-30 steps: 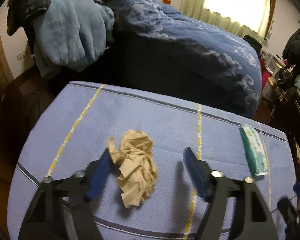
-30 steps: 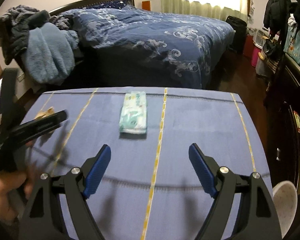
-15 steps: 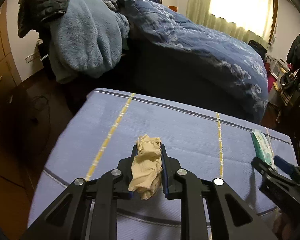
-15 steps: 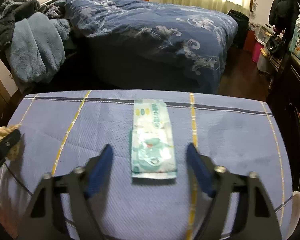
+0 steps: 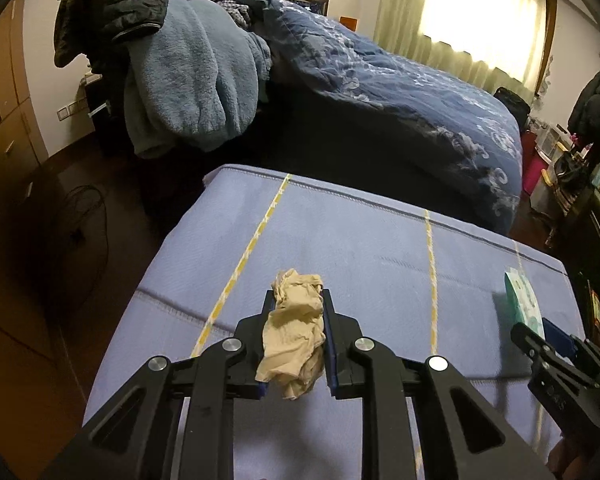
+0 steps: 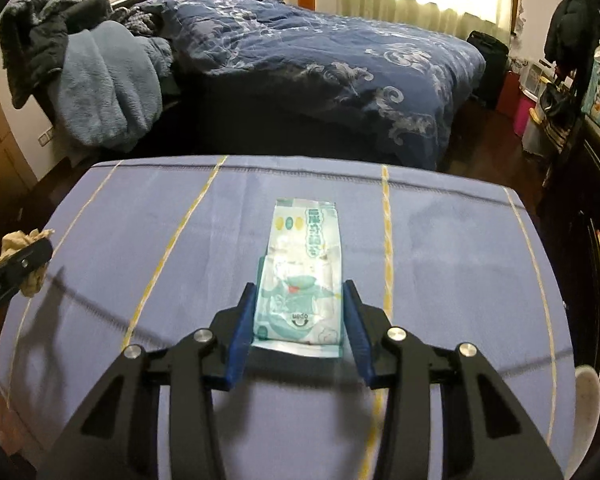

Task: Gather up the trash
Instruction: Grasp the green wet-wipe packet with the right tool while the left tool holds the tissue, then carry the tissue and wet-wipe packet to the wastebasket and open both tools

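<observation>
My left gripper (image 5: 297, 300) is shut on a crumpled beige tissue (image 5: 294, 336) and holds it above the blue cloth-covered table (image 5: 360, 248). It also shows at the left edge of the right wrist view (image 6: 24, 256) with the tissue (image 6: 14, 240). My right gripper (image 6: 300, 296) has closed on a pale green wet-wipe packet (image 6: 304, 272), its blue pads touching both long sides. The packet's far end rests on the table. The packet also shows in the left wrist view (image 5: 522, 300), with the right gripper (image 5: 556, 340) at it.
A bed with a dark blue quilt (image 6: 320, 60) stands beyond the table. A light blue blanket and dark clothes (image 5: 180, 80) pile at its left. A white round object (image 6: 588, 388) sits below the table's right edge. Shelves and bags (image 6: 572, 100) line the right.
My left gripper shut on the tissue and lifted it. My right gripper moved forward over the wipe packet and closed on its sides.
</observation>
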### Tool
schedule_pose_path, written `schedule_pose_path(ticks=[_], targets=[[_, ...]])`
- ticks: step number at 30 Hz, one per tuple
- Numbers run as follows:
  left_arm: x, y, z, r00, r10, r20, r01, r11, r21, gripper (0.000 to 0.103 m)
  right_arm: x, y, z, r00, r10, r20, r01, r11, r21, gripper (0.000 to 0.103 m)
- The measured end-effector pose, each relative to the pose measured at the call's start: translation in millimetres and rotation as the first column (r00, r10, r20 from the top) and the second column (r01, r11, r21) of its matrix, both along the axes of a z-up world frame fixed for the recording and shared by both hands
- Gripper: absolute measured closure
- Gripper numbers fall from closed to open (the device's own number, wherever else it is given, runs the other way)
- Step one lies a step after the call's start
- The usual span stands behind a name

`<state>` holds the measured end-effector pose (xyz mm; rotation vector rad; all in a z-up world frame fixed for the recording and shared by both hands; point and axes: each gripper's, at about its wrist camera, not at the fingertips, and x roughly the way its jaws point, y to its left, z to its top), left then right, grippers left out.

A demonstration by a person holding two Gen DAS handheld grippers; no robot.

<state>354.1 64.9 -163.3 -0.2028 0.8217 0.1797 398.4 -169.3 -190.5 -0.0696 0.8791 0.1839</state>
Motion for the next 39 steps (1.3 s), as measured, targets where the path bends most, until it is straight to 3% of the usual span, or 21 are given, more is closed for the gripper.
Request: schedule_pose_path(ticks=[15, 20, 29, 39], targets=[[-101, -46, 33, 0.992, -0.090, 0.088, 0.087, 0.995, 0.040, 0.081, -129, -55, 19, 0.998, -0.044, 0.034, 0.039, 0.989, 0.142, 0.060], [-126, -72, 38, 0.982, -0.152, 0.108, 0.147, 0.988, 0.052, 0.079, -174, -63, 24, 0.995, -0.051, 0.088, 0.040, 0.991, 0.126, 0.060], [-152, -129, 40, 0.954, -0.275, 0.118, 0.269, 0.961, 0.064, 0.078, -228, -94, 20, 0.989, -0.094, 0.111, 0.079, 0.988, 0.136, 0.059], [-154, -198, 37, 0.912, -0.399, 0.096, 0.392, 0.916, 0.087, 0.078, -258, -147, 12, 0.975, -0.187, 0.116, 0.167, 0.973, 0.160, 0.059]])
